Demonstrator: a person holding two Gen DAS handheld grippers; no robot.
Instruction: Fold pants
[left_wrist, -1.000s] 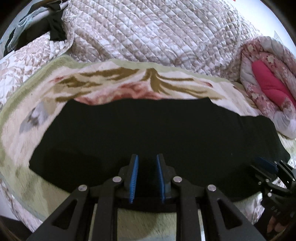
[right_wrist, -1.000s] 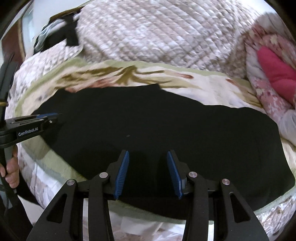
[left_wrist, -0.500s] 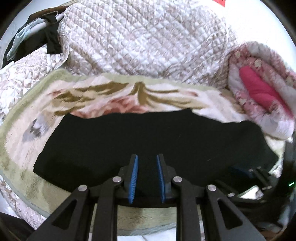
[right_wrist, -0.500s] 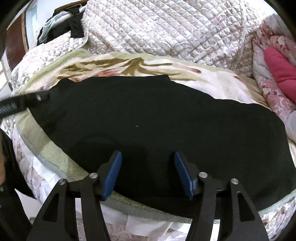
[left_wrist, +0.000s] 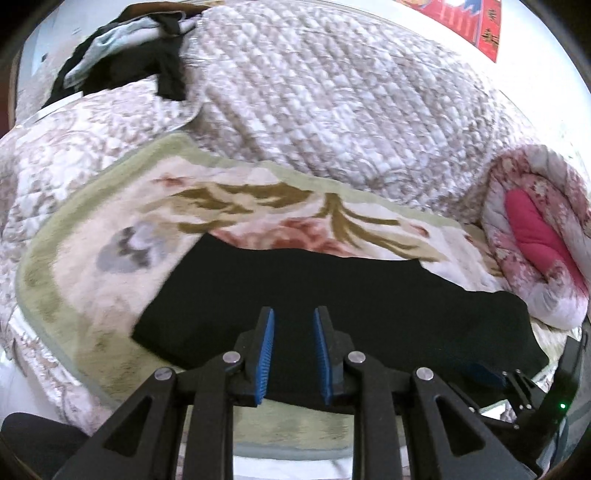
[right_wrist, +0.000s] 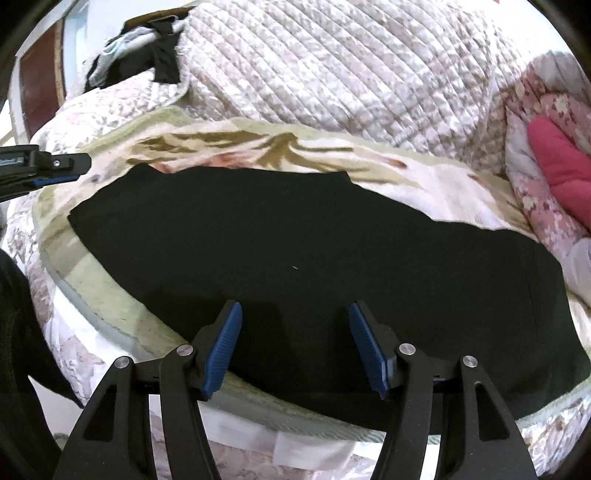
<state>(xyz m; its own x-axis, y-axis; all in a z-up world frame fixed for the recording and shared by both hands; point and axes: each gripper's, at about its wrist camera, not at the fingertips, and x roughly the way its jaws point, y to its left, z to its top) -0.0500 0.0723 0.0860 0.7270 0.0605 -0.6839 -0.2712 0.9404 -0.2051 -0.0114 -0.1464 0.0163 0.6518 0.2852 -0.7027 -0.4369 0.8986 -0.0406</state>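
Note:
The black pants (right_wrist: 314, 258) lie flat as a long strip on a floral blanket (right_wrist: 229, 147); they also show in the left wrist view (left_wrist: 369, 295). My left gripper (left_wrist: 293, 350) hovers above the pants' near edge, its blue pads a narrow gap apart with nothing between them. My right gripper (right_wrist: 295, 347) is wide open and empty above the near edge of the pants. The left gripper also shows at the far left of the right wrist view (right_wrist: 44, 166), and the right gripper at the lower right of the left wrist view (left_wrist: 517, 387).
A quilted bedspread (left_wrist: 332, 103) is heaped behind the blanket. A rolled pink floral quilt (left_wrist: 532, 236) lies at the right. Dark and light clothes (left_wrist: 122, 62) are piled at the back left. The bed's near edge (right_wrist: 147, 350) runs below the pants.
Both grippers have pulled back and up from the pants. The right gripper's jaws have opened wider. The left gripper has swung to the left end of the pants.

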